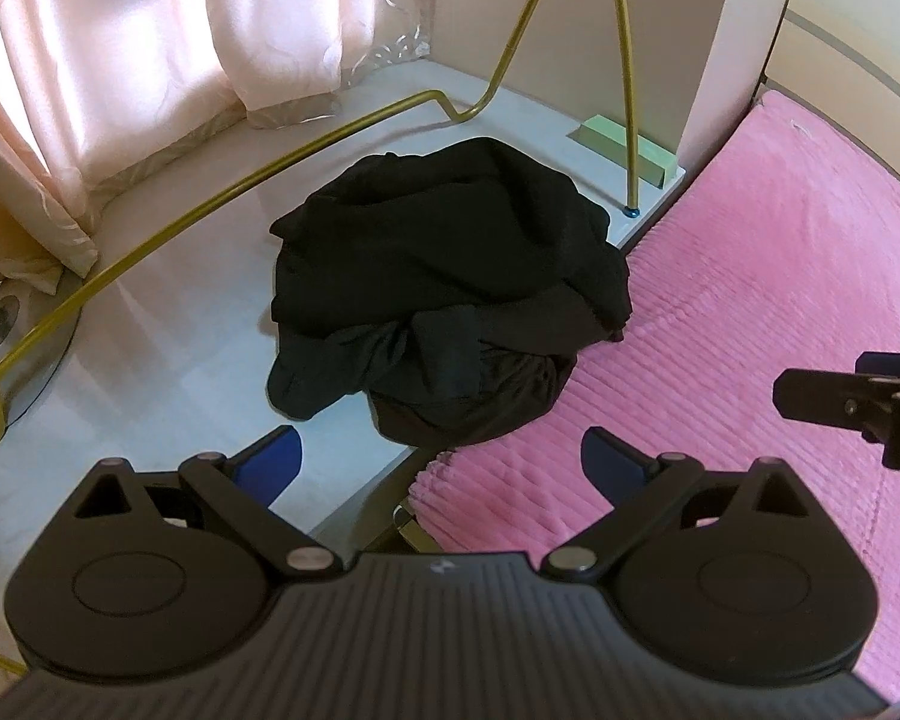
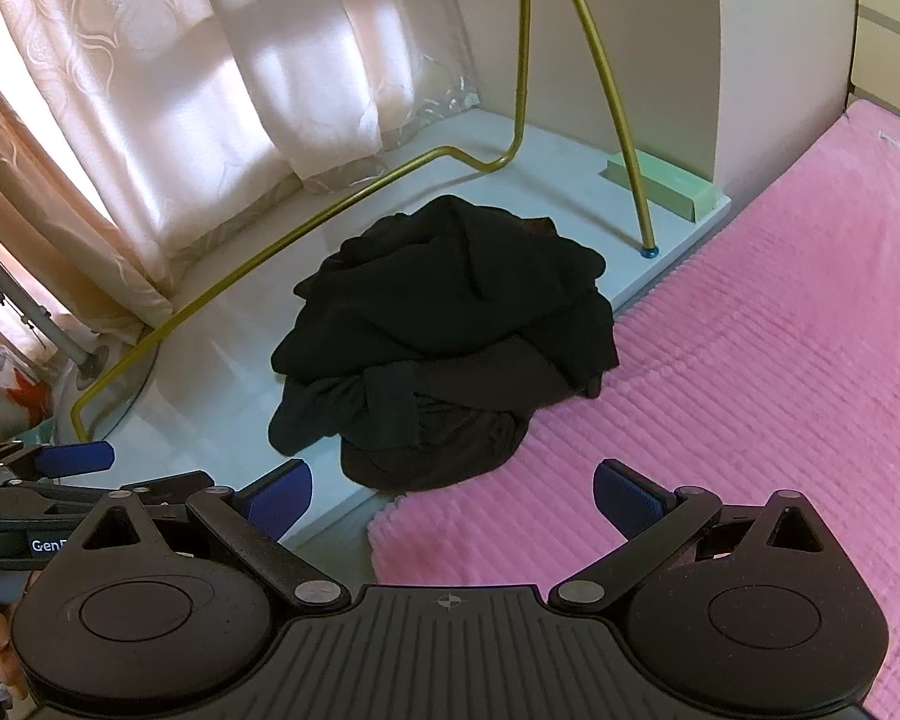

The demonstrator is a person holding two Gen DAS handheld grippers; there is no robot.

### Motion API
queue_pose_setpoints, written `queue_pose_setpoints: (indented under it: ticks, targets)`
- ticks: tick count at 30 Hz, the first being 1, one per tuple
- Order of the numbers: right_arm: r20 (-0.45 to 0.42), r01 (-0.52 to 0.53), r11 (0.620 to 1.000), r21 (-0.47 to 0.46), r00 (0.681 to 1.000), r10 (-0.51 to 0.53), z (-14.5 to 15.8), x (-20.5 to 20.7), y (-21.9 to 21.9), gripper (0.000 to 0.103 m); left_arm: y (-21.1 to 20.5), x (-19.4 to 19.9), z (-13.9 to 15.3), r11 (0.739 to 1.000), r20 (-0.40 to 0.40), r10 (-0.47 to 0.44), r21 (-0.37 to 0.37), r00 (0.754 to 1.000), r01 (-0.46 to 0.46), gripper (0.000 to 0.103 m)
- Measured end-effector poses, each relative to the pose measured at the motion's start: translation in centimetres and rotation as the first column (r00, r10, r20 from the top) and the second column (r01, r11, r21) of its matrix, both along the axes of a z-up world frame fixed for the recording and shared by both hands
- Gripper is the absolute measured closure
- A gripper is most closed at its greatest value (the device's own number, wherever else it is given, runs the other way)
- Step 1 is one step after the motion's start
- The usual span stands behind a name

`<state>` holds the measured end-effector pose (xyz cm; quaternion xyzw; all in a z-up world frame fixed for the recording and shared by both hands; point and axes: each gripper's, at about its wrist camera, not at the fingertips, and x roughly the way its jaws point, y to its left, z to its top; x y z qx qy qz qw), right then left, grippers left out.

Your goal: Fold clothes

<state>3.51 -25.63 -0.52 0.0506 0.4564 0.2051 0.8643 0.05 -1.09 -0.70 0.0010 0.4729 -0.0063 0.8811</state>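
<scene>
A heap of crumpled black clothes (image 1: pixel 444 294) lies on a pale ledge (image 1: pixel 168 324), its right edge spilling onto the pink bedspread (image 1: pixel 768 300). It also shows in the right wrist view (image 2: pixel 444 342). My left gripper (image 1: pixel 441 471) is open and empty, just short of the heap's near edge. My right gripper (image 2: pixel 453 495) is open and empty, also just short of the heap. The right gripper shows at the right edge of the left wrist view (image 1: pixel 858 405). The left gripper shows at the left edge of the right wrist view (image 2: pixel 60 462).
A gold metal rack frame (image 1: pixel 210 204) curves over the ledge behind the heap, one leg (image 1: pixel 630 204) standing at the ledge's right end. A green block (image 1: pixel 630 147) lies by the wall. Pink curtains (image 1: pixel 120 48) hang at the back left.
</scene>
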Motion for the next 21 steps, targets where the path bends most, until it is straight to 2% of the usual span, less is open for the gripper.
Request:
queue_pose_setpoints:
  ticks: [21]
  targets:
    - [-0.008,-0.001,1.0,-0.01,1.0,0.001,-0.08,-0.17,0.18,0.001,-0.44,0.23,-0.3,1.0,-0.009,-0.01,-0.01,1.0,0.01,0.005]
